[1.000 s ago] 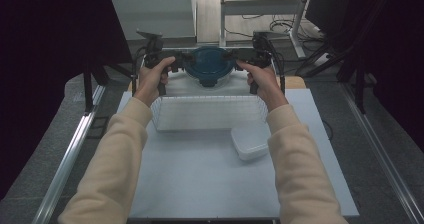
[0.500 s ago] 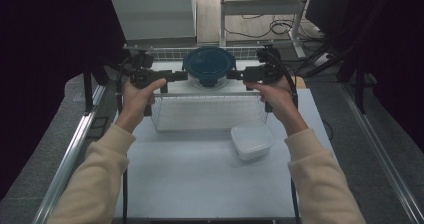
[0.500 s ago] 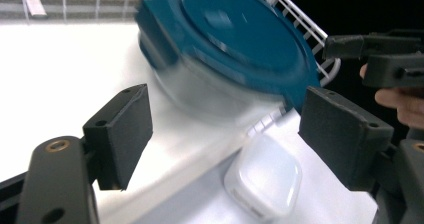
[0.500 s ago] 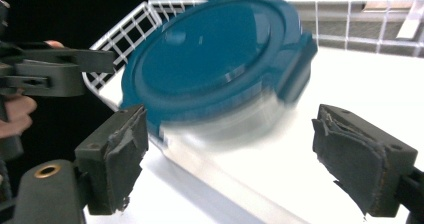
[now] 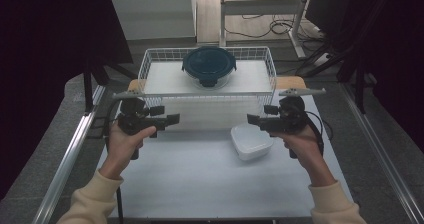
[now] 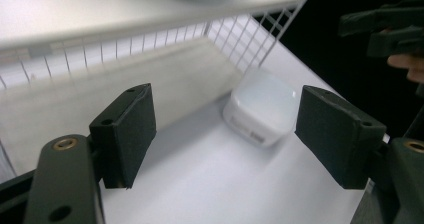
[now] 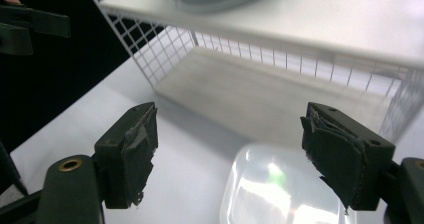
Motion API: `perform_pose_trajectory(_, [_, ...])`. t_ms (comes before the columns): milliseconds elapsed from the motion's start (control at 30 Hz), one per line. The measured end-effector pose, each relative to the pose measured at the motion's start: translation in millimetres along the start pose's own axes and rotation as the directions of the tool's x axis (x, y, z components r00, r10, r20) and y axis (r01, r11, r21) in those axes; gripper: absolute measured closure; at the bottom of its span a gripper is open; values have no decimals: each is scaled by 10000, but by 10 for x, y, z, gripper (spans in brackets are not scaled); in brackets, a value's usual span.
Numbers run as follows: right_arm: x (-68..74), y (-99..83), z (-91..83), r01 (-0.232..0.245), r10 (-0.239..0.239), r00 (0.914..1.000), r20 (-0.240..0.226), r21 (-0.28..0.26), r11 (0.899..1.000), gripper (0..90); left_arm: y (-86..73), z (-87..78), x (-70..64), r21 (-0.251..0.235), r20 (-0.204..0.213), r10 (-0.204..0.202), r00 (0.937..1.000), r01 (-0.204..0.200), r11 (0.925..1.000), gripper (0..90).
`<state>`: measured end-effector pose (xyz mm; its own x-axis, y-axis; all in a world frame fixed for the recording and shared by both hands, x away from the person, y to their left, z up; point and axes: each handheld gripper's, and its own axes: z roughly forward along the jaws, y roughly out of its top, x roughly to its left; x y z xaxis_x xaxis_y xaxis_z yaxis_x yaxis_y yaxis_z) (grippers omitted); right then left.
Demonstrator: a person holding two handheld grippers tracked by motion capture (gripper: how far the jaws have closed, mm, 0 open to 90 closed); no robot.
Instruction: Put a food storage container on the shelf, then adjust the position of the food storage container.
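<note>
The round glass container with the dark blue lid (image 5: 209, 65) sits on the top shelf of a white wire rack (image 5: 150, 66) at the far side of the table (image 5: 200, 184), roughly centred on that shelf and maybe a bit toward the back. Just in front of the rack, on the right half of the table, there's a small white plastic box (image 5: 251, 141) with rounded corners lying on the tabletop; it also shows up between the jaws in the left gripper view (image 6: 260, 111). The left gripper (image 5: 167, 119) is held off the rack's front left corner, jaws pointing inward and spread wide apart with nothing in them. The right gripper (image 5: 254, 119) mirrors it on the other side, right above the plastic box, jaws also wide apart and empty. Both are held up off the table by the person's hands, cream sleeves coming in from the bottom.
</note>
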<state>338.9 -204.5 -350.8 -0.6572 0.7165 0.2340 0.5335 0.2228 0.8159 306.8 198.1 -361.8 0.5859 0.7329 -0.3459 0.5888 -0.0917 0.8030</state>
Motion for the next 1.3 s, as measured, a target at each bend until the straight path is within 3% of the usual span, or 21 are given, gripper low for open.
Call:
perform_pose_trajectory(33, [0,0,0,0,0,10000,0,0,10000,223,-54,2,-6,25,5,-40,10000,40,10000,235])
perform_pose_trajectory(133, [-8,-224,-46,63,-69,9997,230,256,9997,225,-285,47,-11,302,-8,-170,9999,170,9994,235])
perform_pose_trajectory(200, [-9,-330,-47,78,-91,9995,300,436,9990,227,-346,59,-7,376,-36,-198,9998,199,9991,237])
perform_pose_trajectory(233, [-7,-384,-42,115,-134,9994,330,567,9983,227,-465,85,17,589,1,-294,9996,293,9978,237])
perform_pose_trajectory(300, [-4,-437,-34,144,-171,9991,380,701,9974,228,-520,92,29,656,14,-367,9993,365,9972,238])
perform_pose_trajectory(400, [8,-625,26,259,-304,9989,353,1222,9922,229,-701,137,71,999,-271,-390,9989,415,9941,241])
perform_pose_trajectory(567, [-7,-768,131,311,-389,9984,422,1721,9846,234,-833,176,102,1208,-490,-416,9979,472,9916,243])
perform_pose_trajectory(800, [10,-873,163,347,-421,9985,341,1939,9804,237,-1108,260,175,1816,-568,-730,9957,822,9799,246])
perform_pose_trajectory(1067, [-27,-875,190,381,-465,9982,376,1996,9791,245,-1184,253,196,1973,-817,-740,9939,889,9763,244])
perform_pose_trajectory(1300, [-79,-861,140,310,-420,9976,552,1866,9819,258,-1176,241,184,1893,-790,-735,9942,873,9780,239])
